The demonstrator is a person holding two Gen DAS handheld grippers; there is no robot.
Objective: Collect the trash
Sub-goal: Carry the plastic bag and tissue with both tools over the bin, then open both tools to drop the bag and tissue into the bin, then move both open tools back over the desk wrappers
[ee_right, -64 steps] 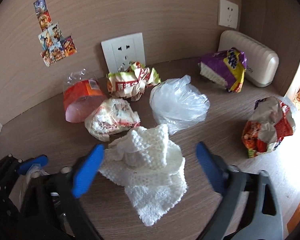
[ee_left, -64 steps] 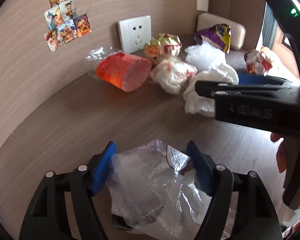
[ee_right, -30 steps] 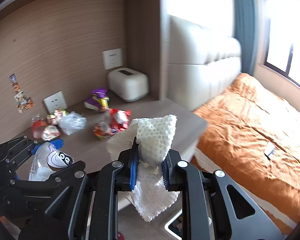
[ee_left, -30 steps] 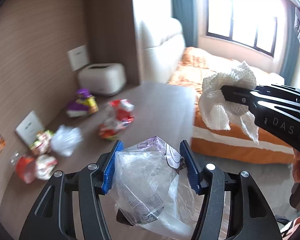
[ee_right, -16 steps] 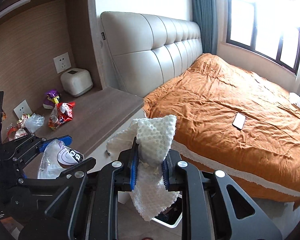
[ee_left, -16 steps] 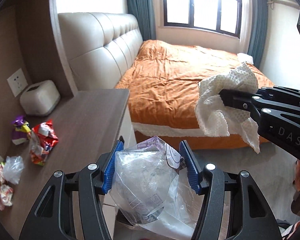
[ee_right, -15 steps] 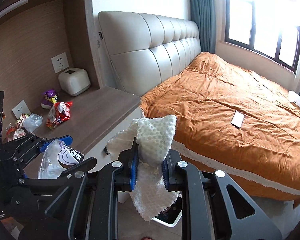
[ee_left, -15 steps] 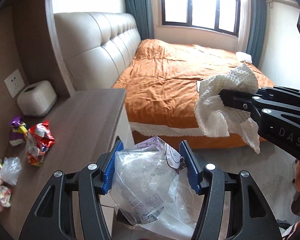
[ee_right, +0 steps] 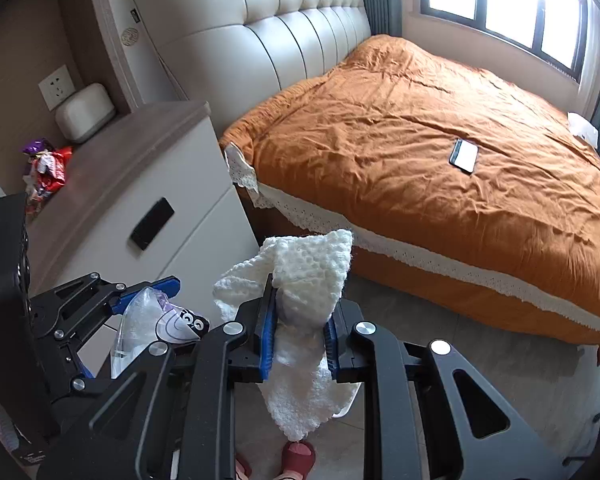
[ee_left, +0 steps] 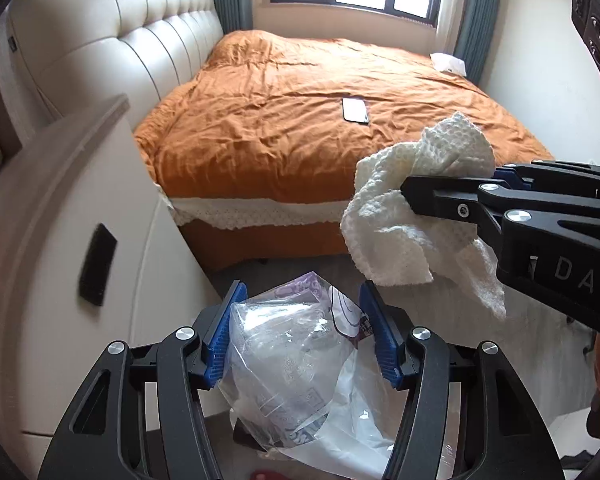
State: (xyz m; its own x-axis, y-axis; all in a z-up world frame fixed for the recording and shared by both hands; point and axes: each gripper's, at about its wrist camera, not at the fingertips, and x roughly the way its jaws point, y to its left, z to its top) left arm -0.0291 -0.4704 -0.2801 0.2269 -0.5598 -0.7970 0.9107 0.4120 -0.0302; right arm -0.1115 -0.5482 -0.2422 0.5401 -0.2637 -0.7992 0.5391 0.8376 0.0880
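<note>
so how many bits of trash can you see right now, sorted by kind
paper towel: 1, held in the right gripper
clear plastic bag: 1, held in the left gripper
snack wrappers on the nightstand: 2, one red, one purple
total: 4

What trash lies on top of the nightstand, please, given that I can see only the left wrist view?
Observer: A red snack wrapper and a purple wrapper lie together on the nightstand, at the wall end of its top.
Operator: Thank you. Is anything else up there?
Observer: A white box stands behind them, just below a wall socket.
</note>
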